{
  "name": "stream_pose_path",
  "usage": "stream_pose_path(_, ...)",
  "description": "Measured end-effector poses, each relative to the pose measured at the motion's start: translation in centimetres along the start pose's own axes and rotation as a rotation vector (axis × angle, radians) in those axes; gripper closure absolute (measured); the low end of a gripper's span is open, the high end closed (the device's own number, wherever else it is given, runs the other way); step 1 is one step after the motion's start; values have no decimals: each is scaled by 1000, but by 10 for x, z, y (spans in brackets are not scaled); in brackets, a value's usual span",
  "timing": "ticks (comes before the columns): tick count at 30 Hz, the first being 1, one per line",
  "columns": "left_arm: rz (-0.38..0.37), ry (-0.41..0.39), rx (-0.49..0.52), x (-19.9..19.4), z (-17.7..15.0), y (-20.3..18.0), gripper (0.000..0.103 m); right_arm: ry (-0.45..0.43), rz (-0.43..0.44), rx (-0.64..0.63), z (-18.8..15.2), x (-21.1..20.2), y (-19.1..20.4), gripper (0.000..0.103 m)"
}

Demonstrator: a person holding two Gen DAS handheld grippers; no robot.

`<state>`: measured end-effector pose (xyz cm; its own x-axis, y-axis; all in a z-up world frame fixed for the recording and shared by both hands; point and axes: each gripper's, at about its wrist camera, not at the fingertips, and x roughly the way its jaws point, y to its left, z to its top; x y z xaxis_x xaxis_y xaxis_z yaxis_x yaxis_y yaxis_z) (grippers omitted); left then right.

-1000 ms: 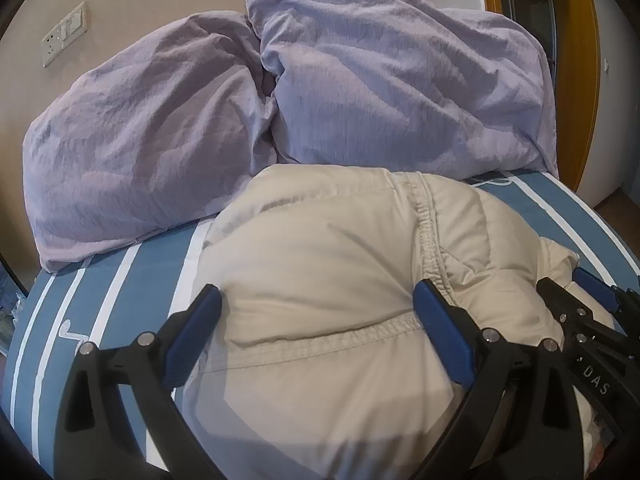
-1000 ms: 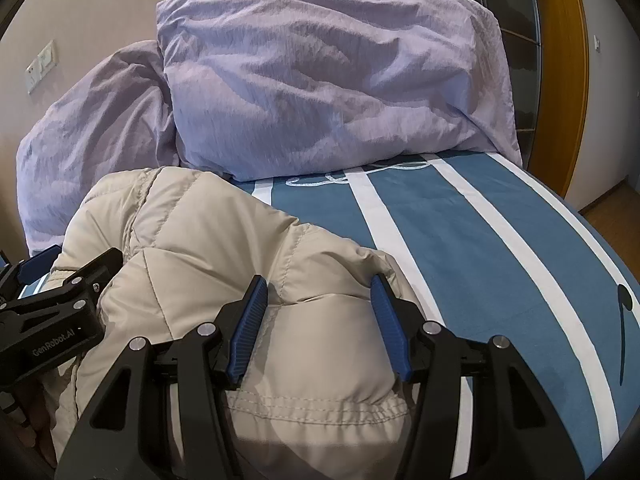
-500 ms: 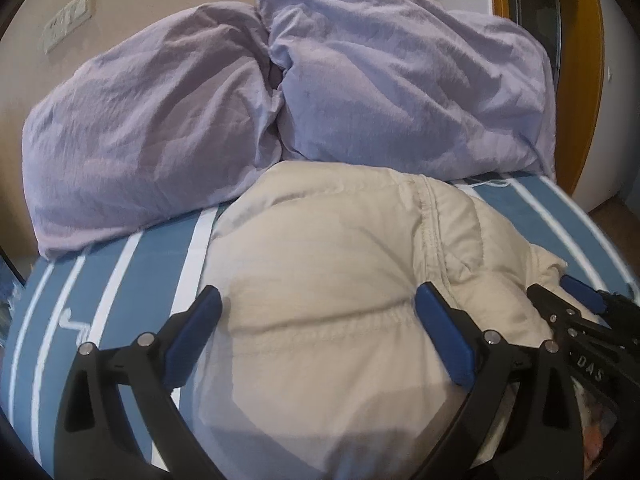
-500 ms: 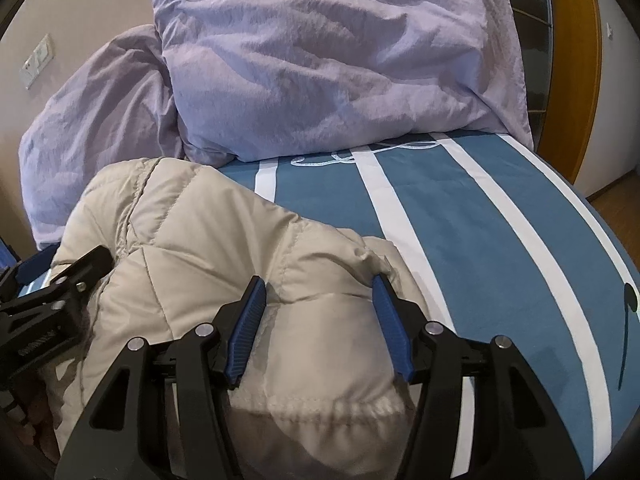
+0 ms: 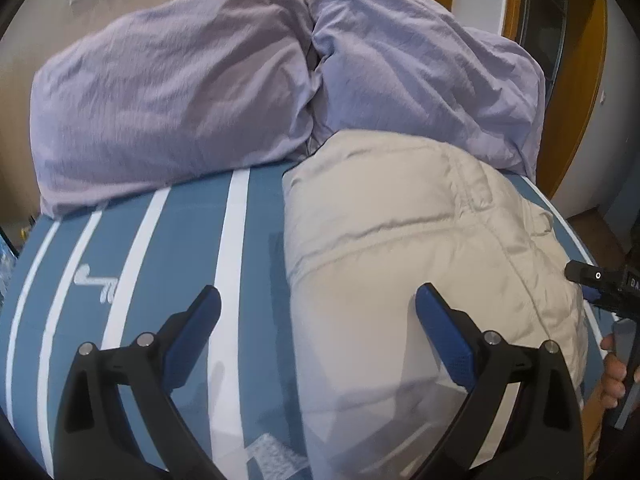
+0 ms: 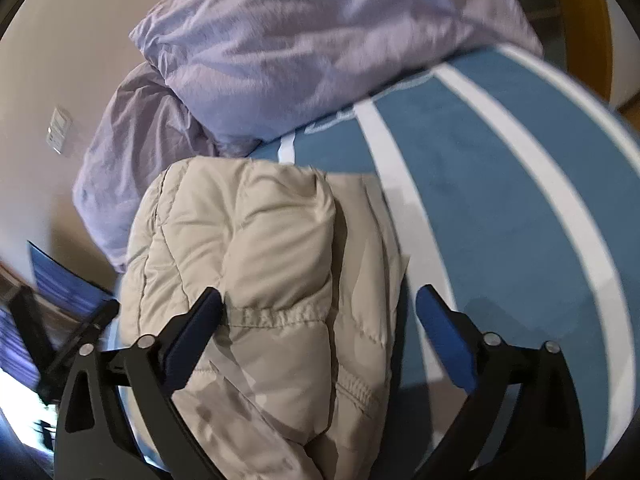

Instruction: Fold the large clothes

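Both wrist views close above, angled down; shared beige jacket (image 5: pixel 400 240).

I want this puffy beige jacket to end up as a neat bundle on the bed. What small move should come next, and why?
Probably press the bundle flat. The jacket lies folded on the striped bedspread but bulges. The right gripper is opening, nothing pinched; the left gripper is open at the jacket's edge.
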<state>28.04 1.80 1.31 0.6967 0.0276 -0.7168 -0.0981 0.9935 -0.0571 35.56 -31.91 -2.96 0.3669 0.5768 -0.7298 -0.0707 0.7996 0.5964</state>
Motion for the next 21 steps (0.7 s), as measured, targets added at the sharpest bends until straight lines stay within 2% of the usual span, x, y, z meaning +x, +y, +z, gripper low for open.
stream_pose_path(4, -61, 29, -41, 6, -7, 13, 5, 77, 82, 45, -4, 13, -7, 1)
stream_pose_path(13, -207, 77, -152, 28, -11, 31, 2, 165, 204, 97, -4, 38, -16, 1)
stream_pose_path(21, -424, 140, -302, 54, -14, 41, 2, 223, 276, 101, 0, 52, -16, 1)
